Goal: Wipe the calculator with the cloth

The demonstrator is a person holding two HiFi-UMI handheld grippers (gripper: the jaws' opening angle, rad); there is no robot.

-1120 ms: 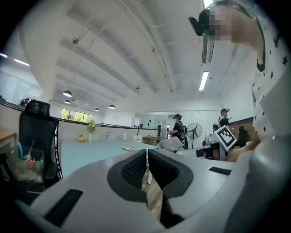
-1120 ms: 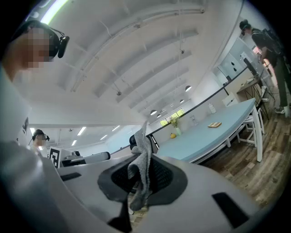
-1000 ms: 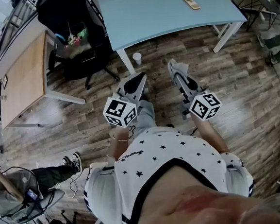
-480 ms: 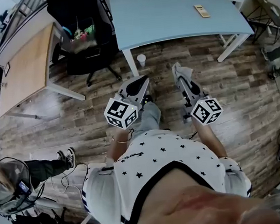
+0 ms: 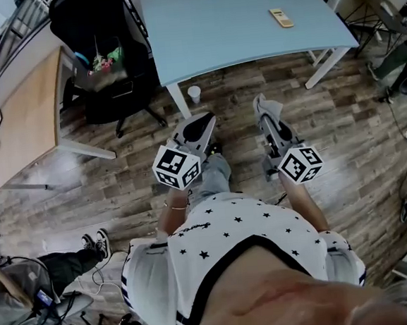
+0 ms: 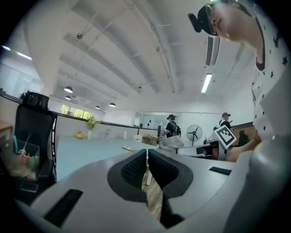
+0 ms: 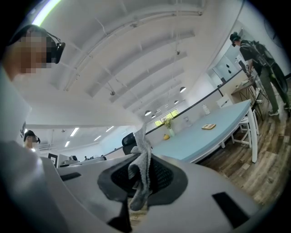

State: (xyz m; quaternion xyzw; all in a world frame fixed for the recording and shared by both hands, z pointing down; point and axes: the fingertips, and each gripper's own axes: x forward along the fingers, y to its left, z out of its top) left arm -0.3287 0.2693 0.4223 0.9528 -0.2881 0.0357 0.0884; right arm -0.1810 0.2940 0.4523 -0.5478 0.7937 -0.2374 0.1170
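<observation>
Grey knit cloth [image 5: 268,107], limp and creased, pinched at the tip of the right gripper [image 5: 262,105] in the head view, above brown plank floor [image 5: 342,132]. Left gripper [image 5: 201,117] alongside, not touching it. Flat tan calculator [image 5: 281,18] well apart from both, toward the right edge of the smooth pale-blue table [image 5: 228,36]. White cup [image 5: 195,94] on the floor by a table leg, contents unreadable.

Left gripper view: ribbed black pads pressed together, nothing between them.

Right gripper view: pads clamped on the cloth, one fold sticking up, a tail hanging down; calculator lying flat far along the table.
</observation>
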